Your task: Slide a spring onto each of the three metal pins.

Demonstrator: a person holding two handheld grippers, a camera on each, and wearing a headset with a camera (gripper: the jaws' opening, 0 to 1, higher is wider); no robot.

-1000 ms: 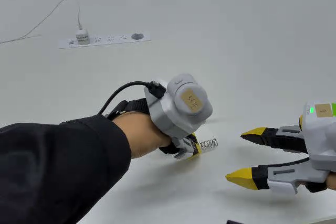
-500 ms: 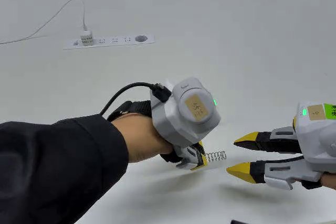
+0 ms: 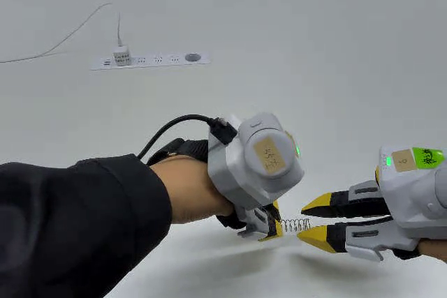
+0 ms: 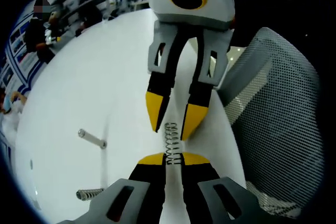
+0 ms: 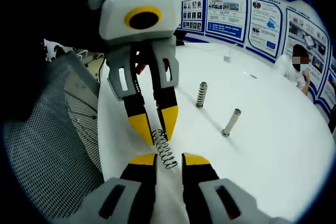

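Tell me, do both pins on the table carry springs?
No, the pin with a spring stands beside a bare pin.

A power strip [image 3: 150, 60] carrying one charger [image 3: 121, 54] lies on the white table [image 3: 314, 47]

— Where did the spring [image 3: 295, 225] sit?
— Dead between them! The left gripper [image 3: 274, 228] and the right gripper [image 3: 307, 222] met tip to tip just over the table [image 3: 335, 88]. One end of the spring was inside the left jaws, the other between the right's parted tips.
— And the pins?
— Beyond the left gripper, standing on the table: the loaded pin [image 5: 201, 94] and the bare pin [image 5: 231, 123], near each other but apart. The power strip [image 3: 150, 60] lay far behind.
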